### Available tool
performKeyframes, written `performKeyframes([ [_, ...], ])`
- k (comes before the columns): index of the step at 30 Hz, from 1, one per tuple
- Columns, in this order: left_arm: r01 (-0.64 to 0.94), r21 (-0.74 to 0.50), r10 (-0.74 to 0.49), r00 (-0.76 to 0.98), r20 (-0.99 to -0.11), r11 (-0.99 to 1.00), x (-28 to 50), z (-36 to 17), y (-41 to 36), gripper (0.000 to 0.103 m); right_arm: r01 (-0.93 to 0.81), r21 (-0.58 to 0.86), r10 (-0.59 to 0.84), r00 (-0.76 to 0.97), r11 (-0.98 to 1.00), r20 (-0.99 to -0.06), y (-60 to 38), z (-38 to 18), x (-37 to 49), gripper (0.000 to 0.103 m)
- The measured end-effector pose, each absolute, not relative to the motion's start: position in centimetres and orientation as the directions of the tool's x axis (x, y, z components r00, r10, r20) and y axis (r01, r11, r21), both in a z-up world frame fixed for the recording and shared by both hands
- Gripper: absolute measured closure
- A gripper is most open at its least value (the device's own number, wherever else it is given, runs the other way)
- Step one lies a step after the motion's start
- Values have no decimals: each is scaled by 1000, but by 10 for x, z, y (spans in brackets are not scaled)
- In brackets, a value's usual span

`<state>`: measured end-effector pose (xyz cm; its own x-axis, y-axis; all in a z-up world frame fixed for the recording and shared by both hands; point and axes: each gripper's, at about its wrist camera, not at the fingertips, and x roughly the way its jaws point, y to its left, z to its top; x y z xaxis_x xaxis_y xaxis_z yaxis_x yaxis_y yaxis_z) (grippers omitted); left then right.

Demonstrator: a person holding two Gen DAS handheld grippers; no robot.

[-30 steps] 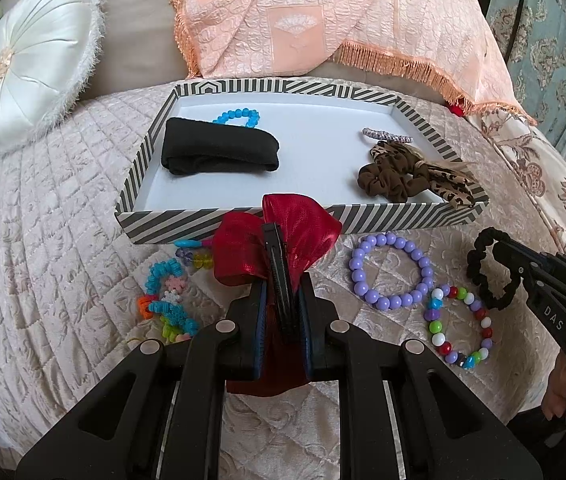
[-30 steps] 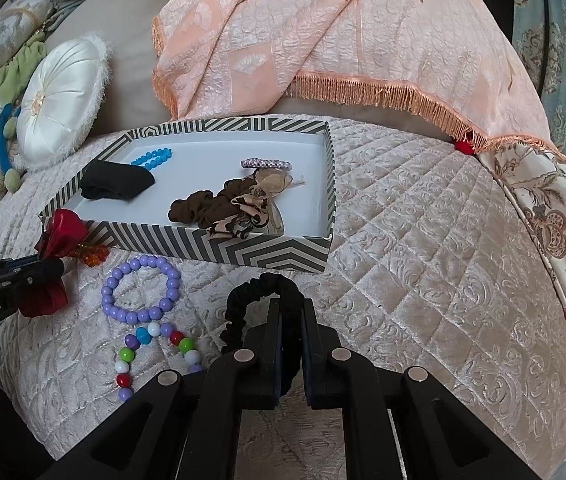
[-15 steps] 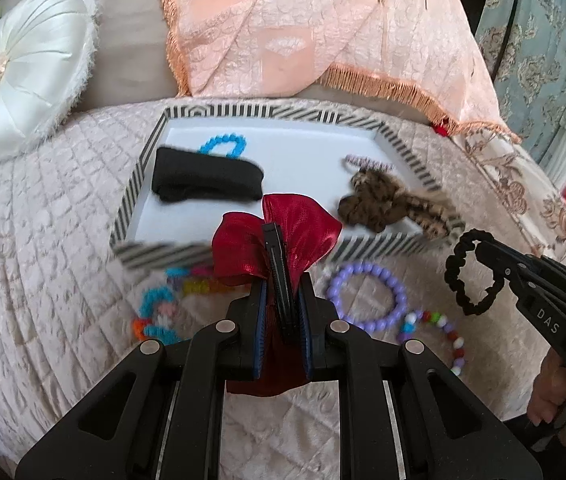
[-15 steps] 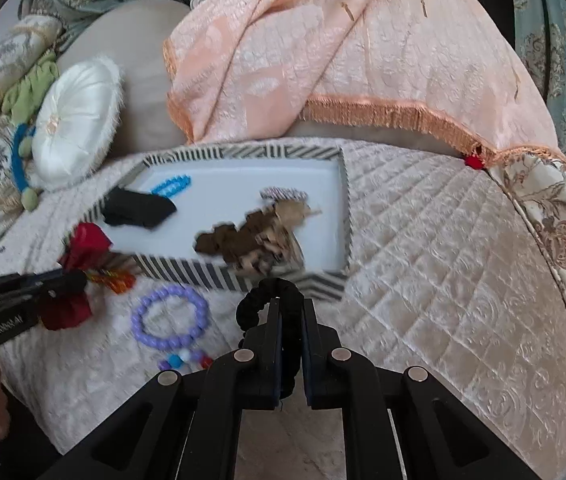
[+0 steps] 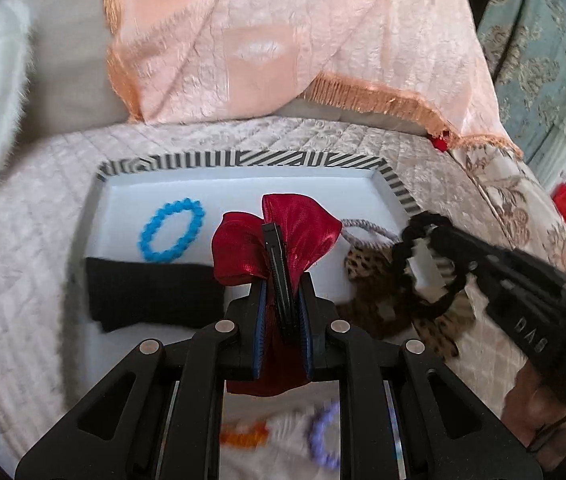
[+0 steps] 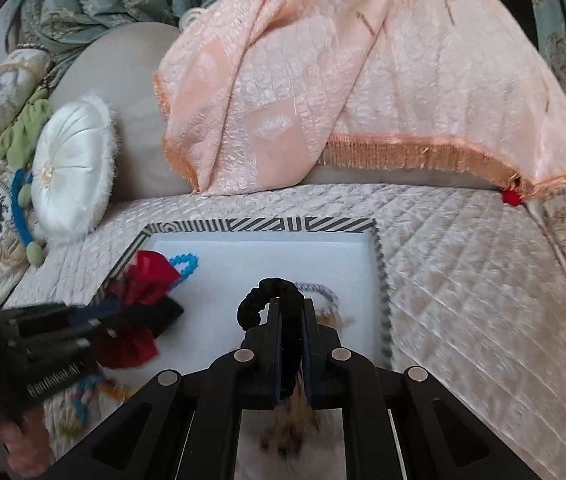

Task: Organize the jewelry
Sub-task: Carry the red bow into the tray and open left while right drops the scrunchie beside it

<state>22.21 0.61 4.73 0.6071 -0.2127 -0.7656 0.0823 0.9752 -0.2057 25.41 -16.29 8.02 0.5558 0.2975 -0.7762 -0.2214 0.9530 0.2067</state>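
A: What does the figure show?

B: The carry-to-tray step of sorting the jewelry. Both grippers are over the striped tray (image 5: 393, 184), each with a load.

A: The left one?

B: The left gripper (image 5: 283, 280) has its fingers pressed together on a red bow (image 5: 299, 220), pinched at its middle, lobes fanning out ahead of the tips. It hangs above the tray's white floor, between the black band (image 5: 151, 292) and the leopard scrunchies (image 5: 367, 268).

A: And the right?

B: The right gripper (image 6: 289, 320) is clamped on a black scrunchie (image 6: 255, 300), whose loop stands up past the fingertips. It hovers over the right half of the tray, near the silver bracelet (image 6: 325, 292).

A: What already lies inside?

B: A blue bracelet (image 5: 171, 230) at the back left, plus the band, scrunchies and silver bracelet. Outside, at the near edge, a purple bracelet (image 5: 323, 436) and a blurred string of colored beads wait on the quilt (image 6: 463, 280).

A: What does the next move call for?

B: Probably lowering each piece onto bare floor, then spreading the fingers. The bow is soft and may cling to a pad, so a clean, wide release seems wise. The two grippers are close together; one may need to yield.
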Motion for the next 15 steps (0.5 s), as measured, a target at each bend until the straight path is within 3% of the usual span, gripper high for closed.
performKeyframes([
  [12, -16, -194, -154, 548, -822, 981, 268, 9, 4, 86, -162, 241, 288, 425, 957, -858, -142, 17, 308, 96],
  [15, -10, -193, -157, 546, -823, 981, 267, 8, 6, 77, -165, 254, 300, 406, 953, -863, -141, 13, 310, 96],
])
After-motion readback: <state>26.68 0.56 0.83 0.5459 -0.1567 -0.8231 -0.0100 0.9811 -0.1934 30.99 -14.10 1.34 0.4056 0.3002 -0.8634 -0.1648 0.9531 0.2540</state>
